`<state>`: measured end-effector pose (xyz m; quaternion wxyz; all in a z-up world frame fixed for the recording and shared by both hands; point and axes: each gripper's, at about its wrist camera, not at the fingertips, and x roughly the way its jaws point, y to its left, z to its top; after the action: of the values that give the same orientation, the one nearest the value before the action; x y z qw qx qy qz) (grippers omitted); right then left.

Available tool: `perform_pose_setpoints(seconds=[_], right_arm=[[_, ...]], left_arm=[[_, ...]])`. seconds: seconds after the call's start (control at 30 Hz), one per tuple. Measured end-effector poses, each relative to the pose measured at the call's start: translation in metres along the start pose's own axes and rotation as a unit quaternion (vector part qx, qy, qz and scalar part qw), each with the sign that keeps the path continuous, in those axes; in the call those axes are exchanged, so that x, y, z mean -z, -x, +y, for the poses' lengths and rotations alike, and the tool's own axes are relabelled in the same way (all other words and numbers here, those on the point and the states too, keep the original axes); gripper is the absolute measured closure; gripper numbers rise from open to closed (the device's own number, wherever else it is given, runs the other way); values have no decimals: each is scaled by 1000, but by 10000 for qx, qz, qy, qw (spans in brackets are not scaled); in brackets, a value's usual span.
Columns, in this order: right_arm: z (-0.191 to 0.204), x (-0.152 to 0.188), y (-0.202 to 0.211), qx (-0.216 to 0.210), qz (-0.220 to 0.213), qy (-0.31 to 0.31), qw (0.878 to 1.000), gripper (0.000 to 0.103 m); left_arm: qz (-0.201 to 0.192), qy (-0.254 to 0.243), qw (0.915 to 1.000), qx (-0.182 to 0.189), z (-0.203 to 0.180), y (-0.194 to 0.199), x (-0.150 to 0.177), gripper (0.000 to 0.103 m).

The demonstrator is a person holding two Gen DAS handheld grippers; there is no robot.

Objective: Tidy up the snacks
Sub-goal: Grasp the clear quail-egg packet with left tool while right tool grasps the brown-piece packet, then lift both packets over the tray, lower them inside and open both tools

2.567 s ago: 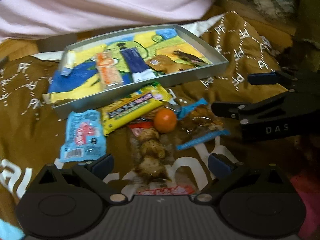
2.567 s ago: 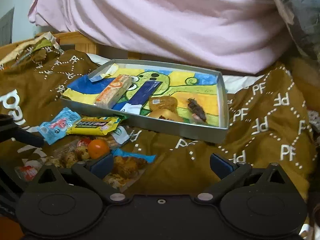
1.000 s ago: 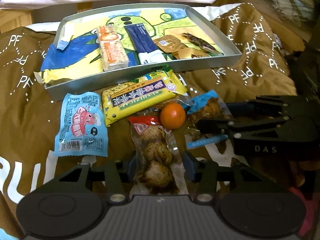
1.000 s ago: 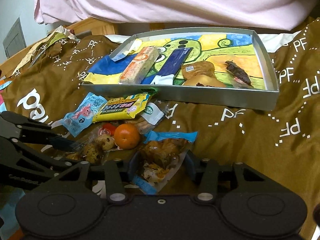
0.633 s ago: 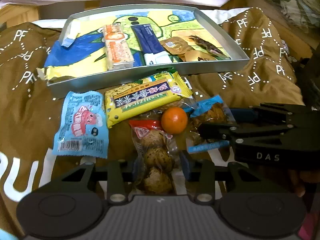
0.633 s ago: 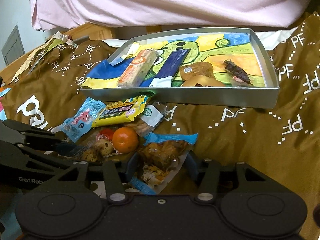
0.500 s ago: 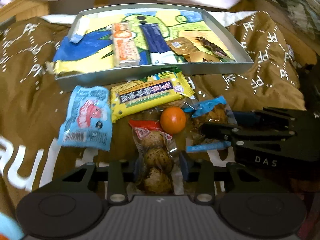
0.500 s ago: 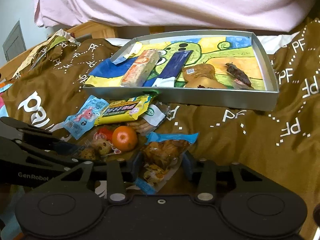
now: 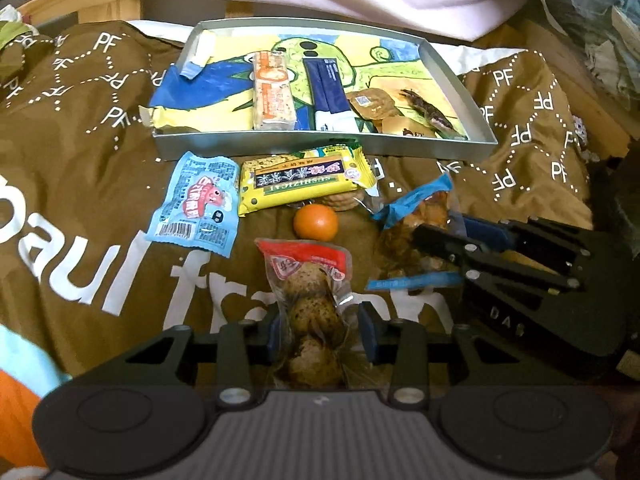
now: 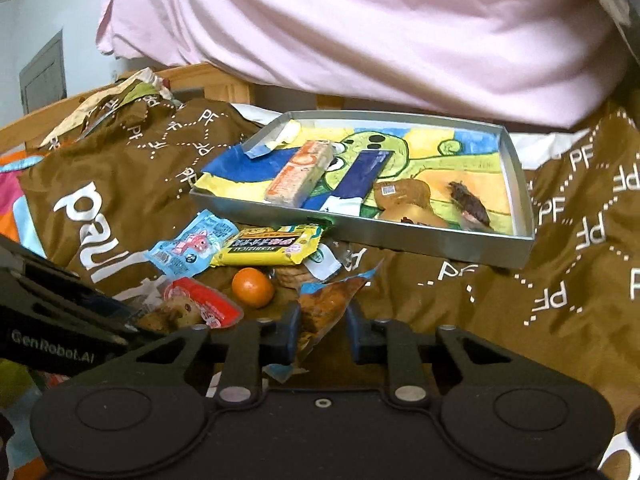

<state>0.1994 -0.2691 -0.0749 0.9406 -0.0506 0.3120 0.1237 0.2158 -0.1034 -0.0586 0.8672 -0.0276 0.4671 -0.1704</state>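
My left gripper [image 9: 320, 334] is shut on a clear pack of brown eggs with a red top [image 9: 308, 280]. My right gripper [image 10: 323, 334] is shut on a blue-edged pack of brown snacks [image 10: 324, 304]. In the left wrist view, that pack [image 9: 416, 220] sits in the right gripper [image 9: 440, 236]. A silver tray [image 9: 320, 146] with a colourful paper liner lies beyond. It holds an orange-white bar [image 9: 274, 90], a dark blue packet [image 9: 330, 92] and brown pouches [image 9: 374, 104]. In front of the tray lie a light-blue pouch [image 9: 196, 208], a yellow bar [image 9: 304, 180] and a small orange [image 9: 316, 222].
Everything rests on a rumpled brown cloth [image 9: 100, 184] with white lettering. Pink fabric [image 10: 360, 28] hangs over the far side behind the tray [image 10: 400, 240]. A wooden frame [image 10: 208, 80] runs at the back left. The left gripper's black body [image 10: 60, 320] fills the lower left of the right wrist view.
Both grippers were open 2.6 s ago and have since closed, the left on the egg pack, the right on the blue-edged pack. Both views have pulled back slightly.
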Motion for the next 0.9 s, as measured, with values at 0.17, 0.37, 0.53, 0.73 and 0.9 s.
perform_pose_setpoints(seconds=[0.17,0.37,0.53,0.73,0.9], right_arm=[[1,0,5,42,-62,4,10000,82],[9,0,16,468,-420,353,9974,83],[8,-3,25,738,-833,465,9927,84],[7,-6,29,1345,-1442,755,9775,85],[2,-15,20,1802,-1946,1064,9583,86]], left_arm=[[-75,-17,9999,-91,-3,11,2,61],[-286,23,9995,-124,-5,25,-2,61],[-584,72,9982,-104,-9,34,-14,61],[-1173,10,9930,-143,-13,40,-41,61],[-1672,0,9857,-217,-20,39,-60,61]])
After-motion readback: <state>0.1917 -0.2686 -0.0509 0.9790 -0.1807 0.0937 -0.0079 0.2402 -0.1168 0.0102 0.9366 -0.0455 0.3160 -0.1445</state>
